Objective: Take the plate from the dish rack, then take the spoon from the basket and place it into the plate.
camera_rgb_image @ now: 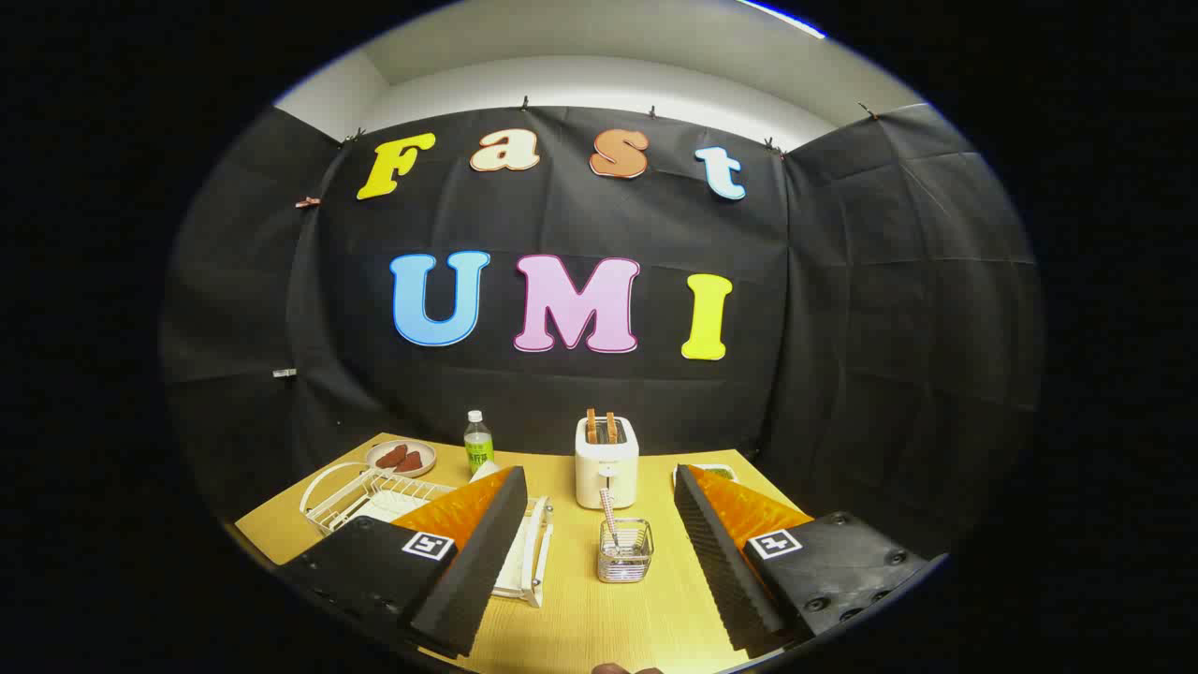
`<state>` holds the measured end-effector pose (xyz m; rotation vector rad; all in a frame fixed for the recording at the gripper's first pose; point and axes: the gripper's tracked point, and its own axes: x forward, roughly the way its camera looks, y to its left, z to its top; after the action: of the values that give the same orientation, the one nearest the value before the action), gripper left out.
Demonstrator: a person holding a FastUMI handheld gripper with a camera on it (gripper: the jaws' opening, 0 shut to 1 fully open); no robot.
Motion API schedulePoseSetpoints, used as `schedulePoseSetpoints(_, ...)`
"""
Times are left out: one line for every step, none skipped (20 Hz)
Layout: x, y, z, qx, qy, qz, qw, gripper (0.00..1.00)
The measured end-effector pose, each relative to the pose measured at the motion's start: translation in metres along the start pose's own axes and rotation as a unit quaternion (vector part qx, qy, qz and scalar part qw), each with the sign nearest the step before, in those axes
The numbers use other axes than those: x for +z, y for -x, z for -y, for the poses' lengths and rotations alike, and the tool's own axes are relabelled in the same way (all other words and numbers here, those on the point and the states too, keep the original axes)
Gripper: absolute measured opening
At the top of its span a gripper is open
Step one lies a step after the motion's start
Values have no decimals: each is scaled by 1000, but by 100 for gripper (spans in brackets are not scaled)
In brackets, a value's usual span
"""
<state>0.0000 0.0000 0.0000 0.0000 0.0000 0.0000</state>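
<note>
A white wire dish rack [348,496] stands on the wooden table, partly behind my left finger [468,552]. A pale plate [384,506] lies in the rack, mostly hidden by that finger. A small wire basket [625,550] sits on the table between my fingers, a little ahead of them. A spoon with a striped handle [608,515] stands in the basket. My gripper [601,485] is open and holds nothing, raised above the near part of the table.
A white toaster [606,461] with two slices of toast stands beyond the basket. A bottle with a green label [478,443] and a small plate of reddish food [401,457] sit at the back left. Another dish [717,471] peeks out behind my right finger [725,562].
</note>
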Motion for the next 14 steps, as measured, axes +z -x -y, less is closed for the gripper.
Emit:
schedulePoseSetpoints(-5,-1,-2,0,-3,-5,1000,98)
schedulePoseSetpoints(-11,-2,-4,1,-3,-13,1000,98)
schedulePoseSetpoints(-14,-2,-4,2,-3,-20,1000,98)
schedulePoseSetpoints(-15,-3,-4,2,-6,-23,1000,98)
schedulePoseSetpoints(-14,-3,-4,2,-9,-24,1000,98)
schedulePoseSetpoints(-14,-4,-4,1,-11,-25,1000,98)
schedulePoseSetpoints(-15,-4,-5,1,-10,-27,1000,98)
schedulePoseSetpoints(-17,-4,-4,0,-7,-29,1000,98)
schedulePoseSetpoints(-18,-5,-4,0,-6,-31,1000,98)
schedulePoseSetpoints(-18,-5,-5,1,-5,-33,999,98)
schedulePoseSetpoints(-19,-6,-6,3,-3,-34,999,98)
schedulePoseSetpoints(-20,-6,-6,4,0,-35,999,98)
schedulePoseSetpoints(-20,-7,-7,5,3,-36,999,98)
schedulePoseSetpoints(-21,-8,-8,6,4,-37,999,98)
